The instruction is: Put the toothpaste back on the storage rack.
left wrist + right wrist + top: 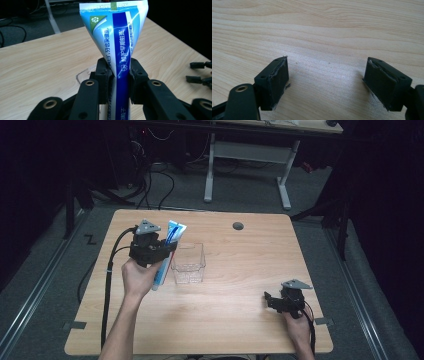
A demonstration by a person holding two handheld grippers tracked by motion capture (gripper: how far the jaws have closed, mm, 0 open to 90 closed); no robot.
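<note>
- The left gripper [159, 251] is clamped on a blue-and-white toothpaste tube [117, 45], held up off the table [240, 320] just left of a clear plastic container [189, 264].
- In the left gripper view the jaws pinch the tube partway along, its flat crimped end fanning out beyond them.
- The right gripper [272, 301] rests near the table's near right edge, jaws spread wide with nothing between them.
- Risk, as I judge it: the tube is soft and slick, so it may slide or swing in the pinch.
- If it is meant for the container, a tilted tube could catch the rim and tip or push that light box.
</note>
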